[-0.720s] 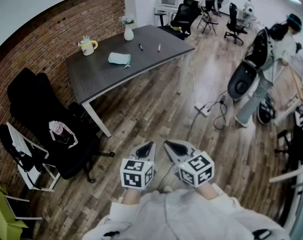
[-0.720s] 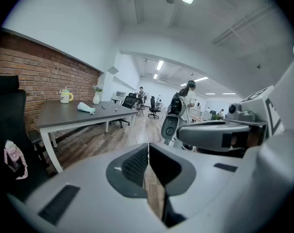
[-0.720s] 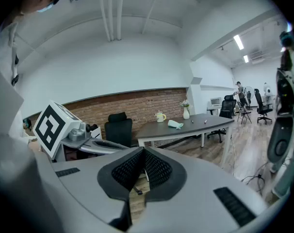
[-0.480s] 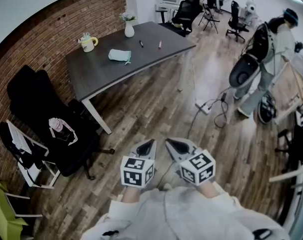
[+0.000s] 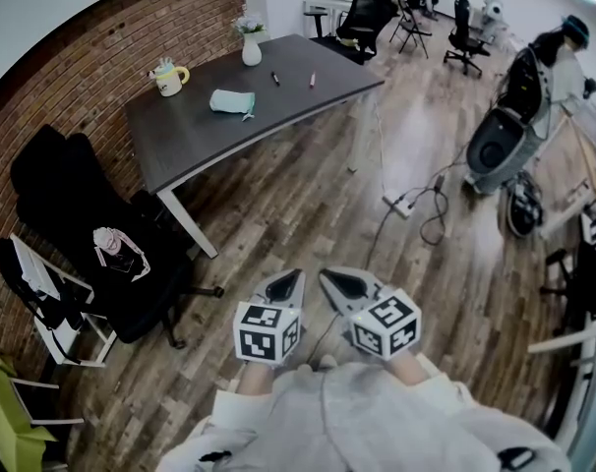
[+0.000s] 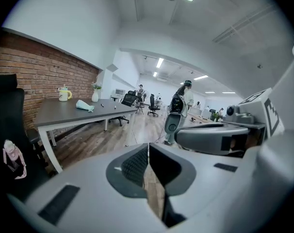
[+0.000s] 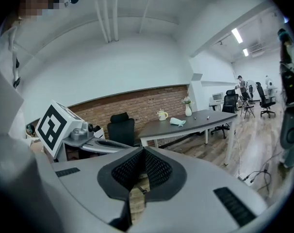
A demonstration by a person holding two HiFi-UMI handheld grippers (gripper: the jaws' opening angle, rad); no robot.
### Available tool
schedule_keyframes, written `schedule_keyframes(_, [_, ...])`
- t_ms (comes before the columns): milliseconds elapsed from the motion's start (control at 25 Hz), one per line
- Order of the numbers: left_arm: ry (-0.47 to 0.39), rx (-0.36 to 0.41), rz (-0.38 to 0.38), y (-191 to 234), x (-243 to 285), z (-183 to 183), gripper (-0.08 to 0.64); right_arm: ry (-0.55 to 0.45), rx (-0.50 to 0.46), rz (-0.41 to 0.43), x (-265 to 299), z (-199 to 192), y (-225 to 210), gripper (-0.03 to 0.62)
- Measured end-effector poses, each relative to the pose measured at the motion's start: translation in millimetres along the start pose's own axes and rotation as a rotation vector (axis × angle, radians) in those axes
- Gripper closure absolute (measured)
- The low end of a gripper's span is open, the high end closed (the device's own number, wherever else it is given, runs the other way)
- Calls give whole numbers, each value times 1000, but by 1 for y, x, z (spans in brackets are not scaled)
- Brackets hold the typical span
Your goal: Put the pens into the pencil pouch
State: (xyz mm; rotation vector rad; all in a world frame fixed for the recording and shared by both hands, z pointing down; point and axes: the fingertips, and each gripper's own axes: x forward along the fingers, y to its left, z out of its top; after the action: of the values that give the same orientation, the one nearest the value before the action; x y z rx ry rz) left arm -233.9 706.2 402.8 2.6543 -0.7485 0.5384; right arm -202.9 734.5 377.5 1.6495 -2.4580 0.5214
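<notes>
L grip (image 6: 148,148) jaws pressed together, empty | R grip (image 7: 143,152) same, nothing btwn | both over wood floor (image 5: 308,214), well apart from table (image 5: 209,155) | pouch (image 5: 231,101) mid-surface, nearer wall-side edge | dark pen (image 5: 275,78) + pinkish pen (image 5: 312,80) loose twd far short edge, apart from pouch

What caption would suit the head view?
Left gripper and right gripper shut, empty, far from table with pens and pouch.
</notes>
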Motion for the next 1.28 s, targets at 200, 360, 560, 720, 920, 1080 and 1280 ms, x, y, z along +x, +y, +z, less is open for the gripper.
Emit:
schedule_keyframes(200, [-123, -23, -103, -17, 2, 18, 548, -81, 90, 58, -6, 9, -8, 586])
schedule_keyframes(360, [-92, -9, -12, -10, 15, 11, 547, -32, 40, 57, -10, -1, -22, 584])
schedule_keyframes(560, [-64, 10, -1, -16, 27, 8, 546, 6, -2, 7, -11, -9, -37, 583])
schedule_keyframes(720, [-51, 5, 7, -24, 34, 3, 516, -8, 5, -15, -15, -9, -49, 542])
schedule_keyframes(920, [-30, -3, 19, -27, 42, -3, 495, -9, 38, -8, -18, -15, -60, 514])
schedule_keyframes(1080, [-36, -3, 27, -17, 47, 6, 494, -17, 61, -18, -10, -9, -70, 514])
schedule_keyframes(1280, [-29, -7, 14, 4, 72, 17, 494, -14, 59, -21, 17, -2, -91, 514])
